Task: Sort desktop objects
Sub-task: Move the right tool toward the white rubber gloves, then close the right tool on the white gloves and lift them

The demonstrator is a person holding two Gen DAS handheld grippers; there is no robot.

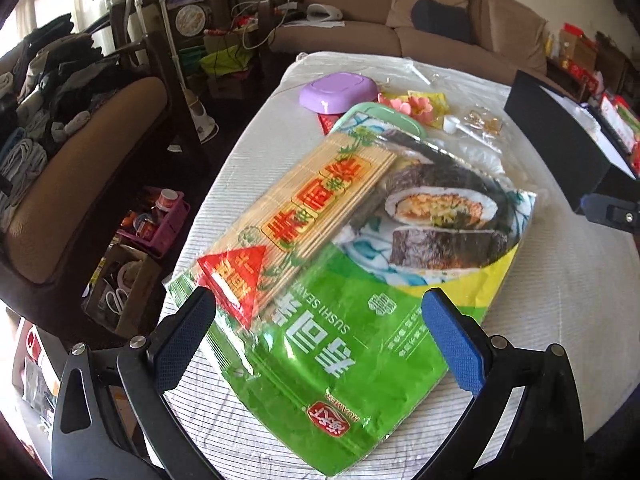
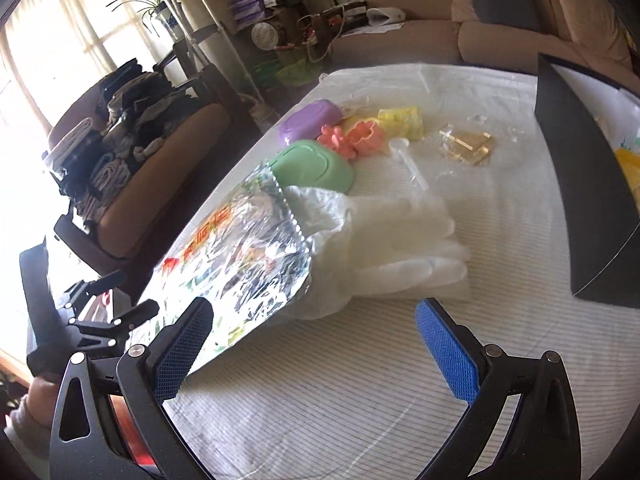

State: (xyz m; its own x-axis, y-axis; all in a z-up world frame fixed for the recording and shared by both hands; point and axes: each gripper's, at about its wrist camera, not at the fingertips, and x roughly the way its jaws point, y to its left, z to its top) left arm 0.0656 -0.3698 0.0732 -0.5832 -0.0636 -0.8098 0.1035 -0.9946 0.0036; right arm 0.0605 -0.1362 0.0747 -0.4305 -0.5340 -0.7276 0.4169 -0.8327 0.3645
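Note:
A large green sushi seaweed package (image 1: 340, 280) with a bamboo mat inside lies across the white striped tablecloth (image 1: 560, 300). Its far end rests on a mint green box (image 1: 384, 114). My left gripper (image 1: 318, 340) is open over the package's near end, holding nothing. In the right wrist view the package (image 2: 240, 264) looks shiny and partly covers white plastic gloves (image 2: 400, 248). My right gripper (image 2: 316, 344) is open just short of the package's corner, over bare cloth. The green box (image 2: 316, 164) stands beyond the package.
At the far side sit a purple box (image 2: 310, 122), pink and orange flower moulds (image 2: 352, 138), a yellow packet (image 2: 402, 122), a white spoon (image 2: 404, 152) and a bag of gold clips (image 2: 464, 142). A black box (image 2: 580, 200) stands at the right. Armchair and clutter lie left of the table.

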